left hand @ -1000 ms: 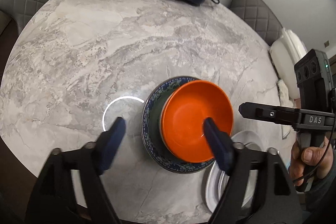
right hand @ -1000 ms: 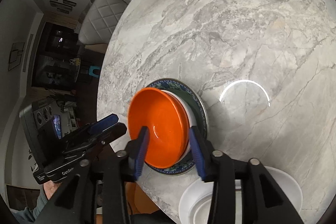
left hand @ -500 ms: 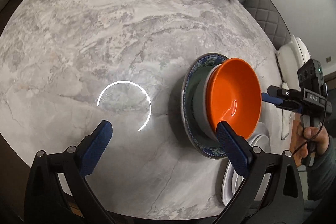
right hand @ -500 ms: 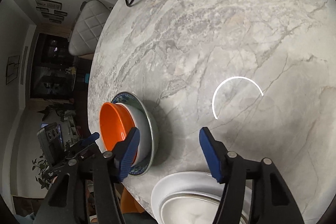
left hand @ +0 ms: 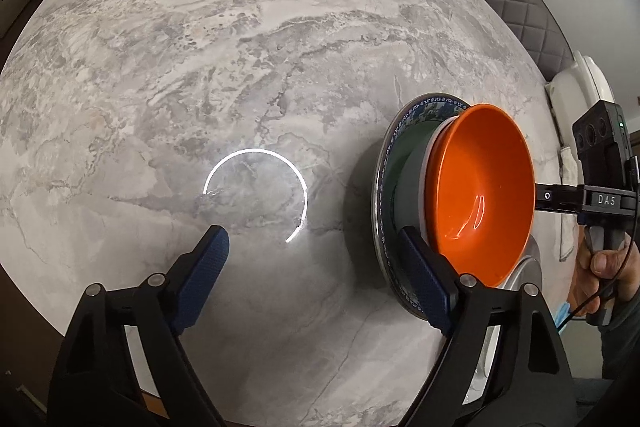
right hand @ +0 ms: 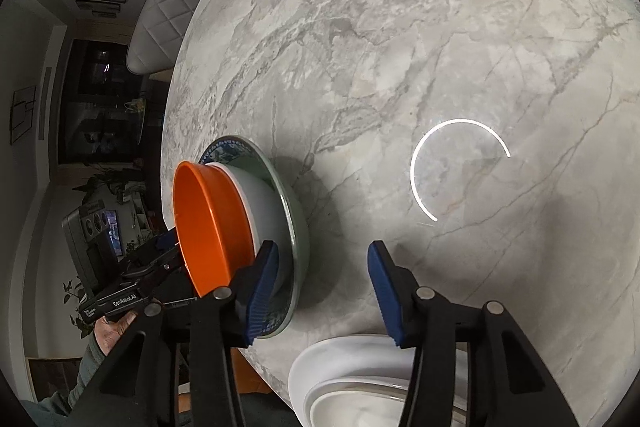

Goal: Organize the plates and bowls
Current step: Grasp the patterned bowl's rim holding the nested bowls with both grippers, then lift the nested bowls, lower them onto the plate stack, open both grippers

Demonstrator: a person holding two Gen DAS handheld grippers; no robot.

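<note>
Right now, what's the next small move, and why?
Probably pull the right gripper back toward the white plate at the table edge. The orange bowl already sits nested on the blue plate, while the white plate lies apart. The gripper's jaws have just been closing, with nothing between them, over bare table.

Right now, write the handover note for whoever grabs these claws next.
Left claw: open, empty, jaws just closing a little, above bare table beside the blue-patterned plate.
Right claw: open, empty, jaws also just closing, only table between them.
Orange bowl sits in a pale bowl on that plate; white plate with another white dish at the near edge.
Done: bowls nested. Left: likely combining the two piles.
</note>
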